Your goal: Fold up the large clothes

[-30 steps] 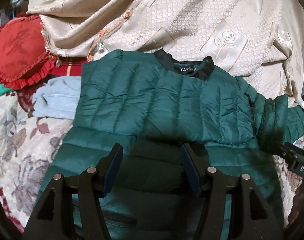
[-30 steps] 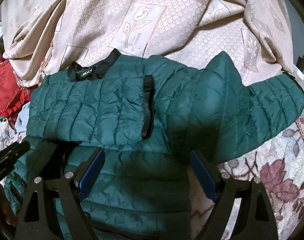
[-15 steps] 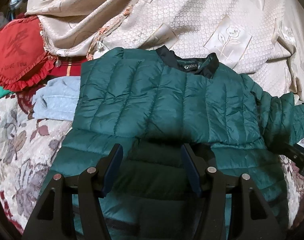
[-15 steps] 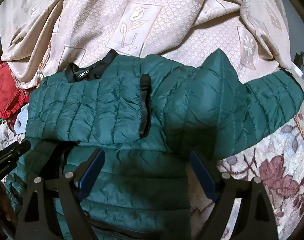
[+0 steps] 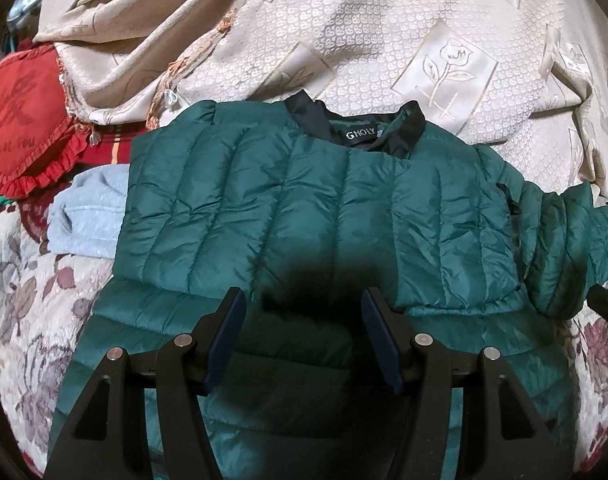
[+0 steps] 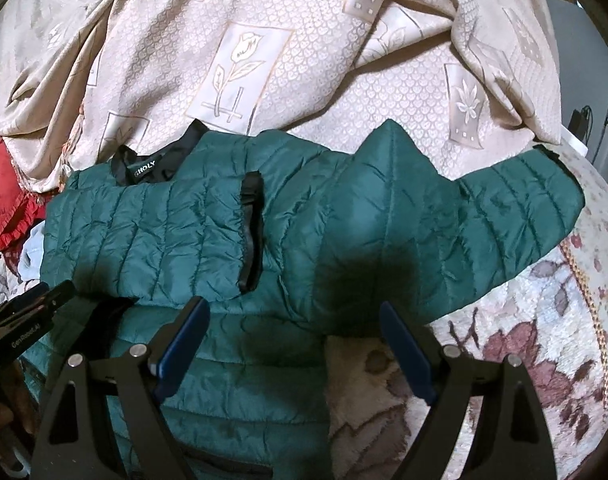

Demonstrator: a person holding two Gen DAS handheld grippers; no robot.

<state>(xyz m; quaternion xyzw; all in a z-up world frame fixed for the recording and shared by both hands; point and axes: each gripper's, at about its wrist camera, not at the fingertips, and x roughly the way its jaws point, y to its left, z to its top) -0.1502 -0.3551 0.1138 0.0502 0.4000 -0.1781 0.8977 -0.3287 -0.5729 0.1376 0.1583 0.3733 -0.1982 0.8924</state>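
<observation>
1. i am holding my left tongs (image 5: 304, 336) released over the lower part of the green puffer jacket (image 5: 312, 216), with nothing between the blue pads.
2. i am holding my right tongs (image 6: 291, 348) released too, wide apart, above the jacket's right edge where it is meeting the floral blanket (image 6: 524, 360).
3. the jacket is lying on the floral blanket, its upper part resting against the beige embossed cover (image 5: 364, 40), black collar (image 5: 356, 124) at the far side.
4. one sleeve (image 6: 504, 216) is stretching out to the right, lying flat across the blanket and the cover's edge.
5. a black strip (image 6: 251, 232) is running down the jacket's folded-over panel in the right wrist view.
6. a red frilled cushion (image 5: 19, 128) and a light grey garment (image 5: 87, 208) are sitting just left of the jacket, the grey one tucked partly under it.
</observation>
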